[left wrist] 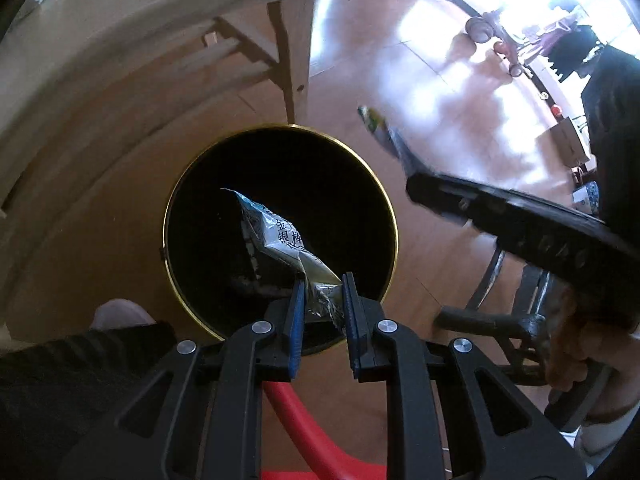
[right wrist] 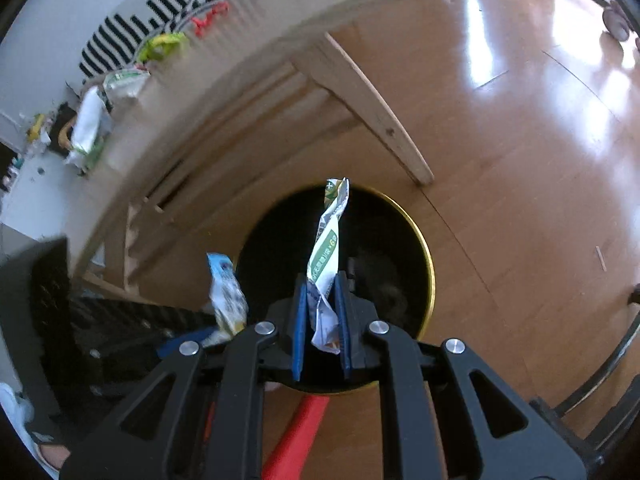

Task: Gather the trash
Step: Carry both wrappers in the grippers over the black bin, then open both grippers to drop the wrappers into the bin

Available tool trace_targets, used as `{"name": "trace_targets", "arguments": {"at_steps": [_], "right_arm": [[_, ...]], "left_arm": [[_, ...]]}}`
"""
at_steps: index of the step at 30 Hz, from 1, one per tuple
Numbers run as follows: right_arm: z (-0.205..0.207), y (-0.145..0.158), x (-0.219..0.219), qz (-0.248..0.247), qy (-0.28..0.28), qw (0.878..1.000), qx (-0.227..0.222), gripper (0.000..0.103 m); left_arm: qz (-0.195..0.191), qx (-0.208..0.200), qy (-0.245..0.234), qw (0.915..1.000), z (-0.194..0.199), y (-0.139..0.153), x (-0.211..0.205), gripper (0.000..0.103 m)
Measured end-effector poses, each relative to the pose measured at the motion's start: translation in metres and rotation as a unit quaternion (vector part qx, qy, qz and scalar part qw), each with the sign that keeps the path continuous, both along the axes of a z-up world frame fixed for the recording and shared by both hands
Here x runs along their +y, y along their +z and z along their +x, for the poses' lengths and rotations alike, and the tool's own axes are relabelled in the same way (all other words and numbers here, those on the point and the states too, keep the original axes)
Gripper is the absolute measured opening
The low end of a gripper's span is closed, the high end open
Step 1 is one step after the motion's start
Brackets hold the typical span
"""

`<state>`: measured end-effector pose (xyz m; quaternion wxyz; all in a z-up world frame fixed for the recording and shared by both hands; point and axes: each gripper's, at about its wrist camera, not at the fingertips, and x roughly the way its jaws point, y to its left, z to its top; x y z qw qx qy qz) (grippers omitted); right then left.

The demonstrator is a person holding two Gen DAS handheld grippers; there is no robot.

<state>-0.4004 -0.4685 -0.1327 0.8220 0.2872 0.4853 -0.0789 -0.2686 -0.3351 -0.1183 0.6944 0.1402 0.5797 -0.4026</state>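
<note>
Both claws, left (left wrist: 322, 300) and right (right wrist: 320, 308), clamp wrappers (left wrist: 280, 240) (right wrist: 326, 248); we hold them over the bin (left wrist: 390, 200), long axes pointing in.

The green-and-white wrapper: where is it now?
In the right wrist view, the green-and-white wrapper sits pinched in the right gripper, directly above the black bin.
</note>
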Motion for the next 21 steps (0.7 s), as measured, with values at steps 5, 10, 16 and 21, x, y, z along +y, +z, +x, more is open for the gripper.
{"name": "trace_targets", "arguments": {"at_steps": [5, 10, 16, 21], "right_arm": [[0.010, 0.000, 0.001, 0.002, -0.001, 1.000, 0.000, 0.014], [0.014, 0.001, 0.001, 0.003, 0.001, 1.000, 0.000, 0.014], [0.017, 0.002, 0.000, 0.010, 0.001, 1.000, -0.002, 0.014], [0.014, 0.008, -0.008, 0.009, -0.029, 0.999, -0.011, 0.098]], "left_arm": [[-0.008, 0.010, 0.006, 0.9999, 0.001, -0.003, 0.001, 0.017], [-0.011, 0.011, 0.007, 0.9998, -0.003, -0.001, 0.001, 0.017], [-0.015, 0.012, 0.009, 0.9998, -0.006, 0.000, 0.005, 0.018], [-0.012, 0.007, 0.044, 0.9990, -0.002, 0.002, 0.011, 0.094]]}}
